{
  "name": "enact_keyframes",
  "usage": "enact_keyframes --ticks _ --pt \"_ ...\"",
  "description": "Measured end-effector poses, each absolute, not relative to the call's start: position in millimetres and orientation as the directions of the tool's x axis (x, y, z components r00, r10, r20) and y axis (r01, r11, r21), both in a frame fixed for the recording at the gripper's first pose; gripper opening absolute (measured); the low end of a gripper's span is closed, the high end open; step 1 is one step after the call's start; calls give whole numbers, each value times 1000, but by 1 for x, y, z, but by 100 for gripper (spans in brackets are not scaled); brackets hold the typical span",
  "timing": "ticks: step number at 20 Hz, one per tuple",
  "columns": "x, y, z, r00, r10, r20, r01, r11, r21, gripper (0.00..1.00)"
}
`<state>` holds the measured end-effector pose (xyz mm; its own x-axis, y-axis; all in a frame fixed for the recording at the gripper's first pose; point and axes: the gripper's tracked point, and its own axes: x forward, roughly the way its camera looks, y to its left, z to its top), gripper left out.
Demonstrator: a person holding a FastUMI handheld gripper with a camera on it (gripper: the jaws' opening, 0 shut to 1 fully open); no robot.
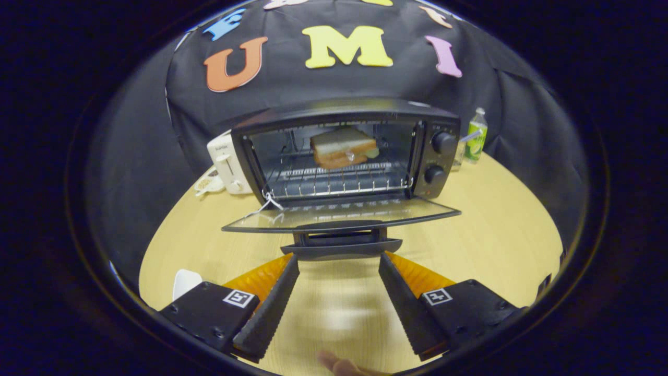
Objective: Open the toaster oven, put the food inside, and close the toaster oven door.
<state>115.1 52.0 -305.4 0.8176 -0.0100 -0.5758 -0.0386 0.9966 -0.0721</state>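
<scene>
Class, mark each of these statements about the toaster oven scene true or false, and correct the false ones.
1. The toaster oven door is shut. False: it hangs open, lying flat toward the hand-held gripper.
2. A sandwich sits on the rack inside the oven. True.
3. The hand-held gripper is clamped on the door handle. False: its fingers are open and apart, with the handle just ahead of them.
4. A bottle stands beside the oven on its knob side. True.
5. The white toaster stands on top of the oven. False: it stands on the table beside the oven.
</scene>
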Motion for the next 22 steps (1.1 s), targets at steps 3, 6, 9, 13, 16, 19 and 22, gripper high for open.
enact_keyframes --ticks 3,6,9,13,16,19,22 --pt "126 52 -291 873 -10 -487 -29 997 -73 100" --pt "143 53 -267 928 27 -371 -41 999 -32 100" --pt "156 59 -253 958 49 -282 -61 998 -35 100" --pt "159 61 -214 994 54 -100 -61 996 -60 100" --pt "144 61 -190 998 47 -29 -50 994 -94 100" --pt "125 58 -168 999 40 -7 -40 991 -126 100" --pt "103 58 -141 999 45 1 -45 991 -128 100"
